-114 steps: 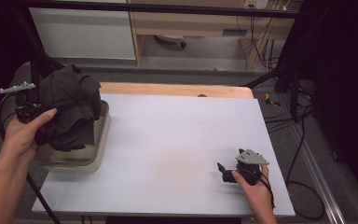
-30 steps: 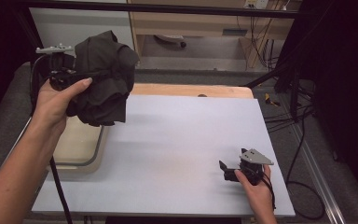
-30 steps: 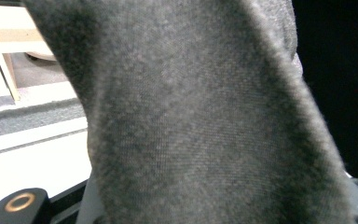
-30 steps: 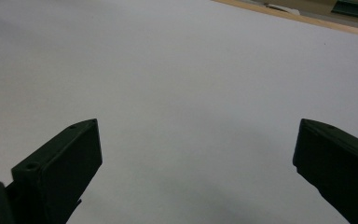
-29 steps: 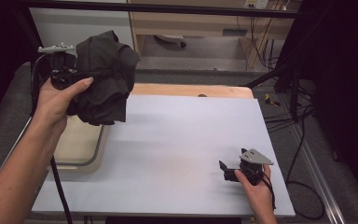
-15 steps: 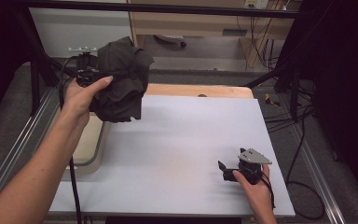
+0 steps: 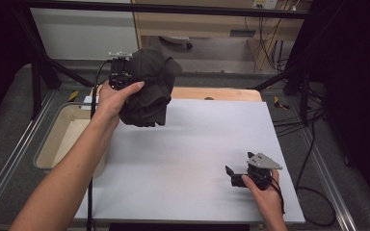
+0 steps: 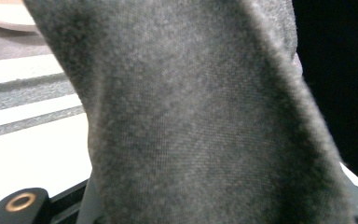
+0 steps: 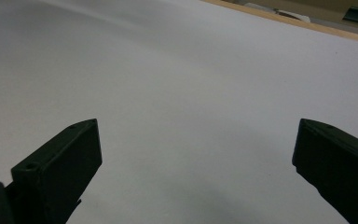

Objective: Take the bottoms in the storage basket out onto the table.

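**Carrying a bundled dark cloth from the tub toward the table**

In the high view my left gripper [image 7: 120,72] sits in the upper left of the frame, its jaws pinching a bunched dark cloth [image 7: 149,86], which hangs in the air above the far left corner of the white table [image 7: 188,159]. In the left gripper view the cloth [image 8: 191,121] covers my jaws, with the table showing pale at the left edge. The beige tub [image 7: 58,139] lies at the left of the frame, beside the table. My right gripper [image 7: 236,175] rests on the table at lower right, jaws spread with nothing between them. The step in hand appears to be the transfer. The next move probably calls for lowering the cloth onto bare table before I release it.
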`<action>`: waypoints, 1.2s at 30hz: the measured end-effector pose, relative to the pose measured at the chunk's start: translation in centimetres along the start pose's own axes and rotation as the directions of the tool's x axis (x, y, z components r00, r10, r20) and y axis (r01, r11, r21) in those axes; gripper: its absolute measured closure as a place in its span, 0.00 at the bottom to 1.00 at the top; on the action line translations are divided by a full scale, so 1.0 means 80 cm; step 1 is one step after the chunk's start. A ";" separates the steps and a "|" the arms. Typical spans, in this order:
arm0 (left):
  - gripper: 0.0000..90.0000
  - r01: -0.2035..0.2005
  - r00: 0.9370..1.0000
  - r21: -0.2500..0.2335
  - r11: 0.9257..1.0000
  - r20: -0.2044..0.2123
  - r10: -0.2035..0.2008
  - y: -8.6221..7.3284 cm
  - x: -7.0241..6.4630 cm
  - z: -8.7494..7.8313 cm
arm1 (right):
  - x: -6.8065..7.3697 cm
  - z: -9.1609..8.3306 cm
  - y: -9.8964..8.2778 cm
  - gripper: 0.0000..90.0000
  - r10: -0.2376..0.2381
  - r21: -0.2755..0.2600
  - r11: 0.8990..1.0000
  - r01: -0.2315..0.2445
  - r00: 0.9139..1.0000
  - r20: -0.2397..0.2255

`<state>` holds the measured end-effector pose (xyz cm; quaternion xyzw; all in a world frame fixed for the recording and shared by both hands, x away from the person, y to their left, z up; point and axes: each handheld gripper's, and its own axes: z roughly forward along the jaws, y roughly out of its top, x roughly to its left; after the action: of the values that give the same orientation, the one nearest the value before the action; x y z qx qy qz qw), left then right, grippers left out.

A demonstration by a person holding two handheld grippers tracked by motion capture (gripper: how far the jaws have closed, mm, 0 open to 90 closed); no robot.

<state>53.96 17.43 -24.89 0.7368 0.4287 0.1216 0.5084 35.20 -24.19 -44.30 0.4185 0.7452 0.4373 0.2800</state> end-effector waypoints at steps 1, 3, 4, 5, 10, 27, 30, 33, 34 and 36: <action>0.55 0.002 1.000 0.001 1.000 0.002 -0.002 0.000 -0.002 0.002 | 0.000 0.000 0.000 0.02 -0.002 0.000 1.000 0.002 1.000 0.002; 0.55 -0.010 1.000 0.008 1.000 0.006 0.010 0.002 -0.005 0.005 | -0.001 0.001 0.000 0.03 0.004 -0.003 1.000 -0.004 1.000 0.017; 0.55 -0.014 1.000 0.008 1.000 0.007 0.014 0.002 -0.007 0.006 | -0.001 0.001 0.000 0.03 0.006 -0.005 1.000 -0.006 1.000 0.021; 0.55 -0.018 1.000 0.010 1.000 0.009 0.018 0.002 -0.009 0.007 | -0.001 0.000 0.000 0.03 0.006 -0.004 1.000 -0.006 1.000 0.022; 0.55 -0.037 0.999 0.013 0.999 0.023 0.037 0.004 -0.020 0.009 | -0.002 0.000 0.001 0.03 0.008 -0.003 1.000 -0.008 1.000 0.022; 0.55 -0.077 0.995 0.030 0.997 0.064 0.075 -0.006 -0.042 0.007 | -0.001 0.002 0.001 0.02 0.004 0.000 1.000 -0.004 1.000 0.024; 0.55 -0.090 0.993 0.038 0.995 0.075 0.087 -0.010 -0.048 0.006 | -0.002 0.002 0.000 0.03 0.003 0.008 1.000 -0.003 1.000 0.030; 0.55 -0.101 0.992 0.040 0.994 0.084 0.097 -0.013 -0.053 0.004 | -0.003 0.002 0.000 0.03 0.009 0.009 1.000 -0.009 0.999 0.031; 0.55 -0.099 0.992 0.039 0.994 0.086 0.095 -0.014 -0.055 0.004 | -0.003 0.002 0.000 0.03 0.008 0.010 1.000 -0.008 0.999 0.031; 0.55 -0.100 0.991 0.049 0.994 0.092 0.095 -0.016 -0.057 0.003 | -0.003 0.003 0.000 0.03 0.003 0.011 1.000 -0.003 1.000 0.030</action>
<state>50.73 13.97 -24.92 0.7750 0.3723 0.1017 0.5004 35.48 -24.28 -44.38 0.4277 0.7425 0.4274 0.2881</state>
